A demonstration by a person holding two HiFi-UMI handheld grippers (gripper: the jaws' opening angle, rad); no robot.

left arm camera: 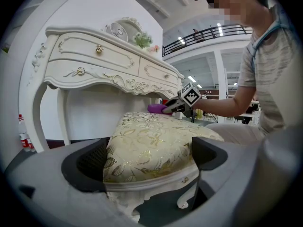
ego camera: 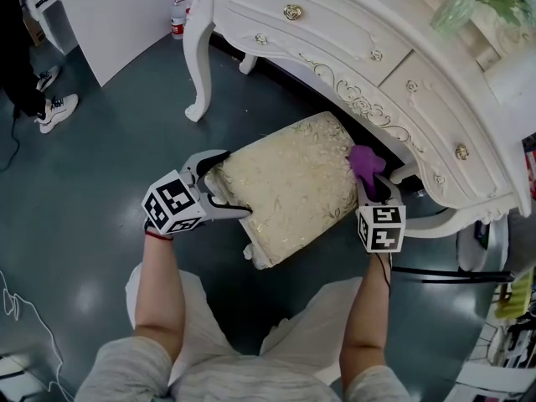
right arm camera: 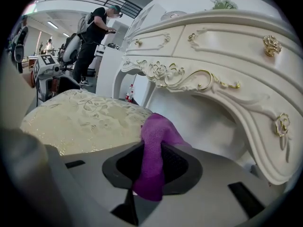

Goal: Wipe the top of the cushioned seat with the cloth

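Observation:
The cushioned seat [ego camera: 285,182] is a white stool with a cream and gold floral top, standing half under a dressing table. My left gripper [ego camera: 222,184] straddles its near left corner, and the cushion [left arm camera: 151,145] fills the gap between both pads, so the jaws grip it. My right gripper [ego camera: 373,187] is at the seat's far right edge, shut on a purple cloth [ego camera: 366,162]. In the right gripper view the cloth [right arm camera: 154,145] bunches up out of the jaws beside the cushion [right arm camera: 80,115]. The cloth's tip [left arm camera: 156,109] rests at the seat's edge.
The white carved dressing table [ego camera: 352,40] overhangs the stool's far side, with a curved leg [ego camera: 201,74] to the left. A bottle [ego camera: 177,15] stands by a white panel. Another person's shoes [ego camera: 54,111] are at far left. A black cable [ego camera: 452,275] runs right.

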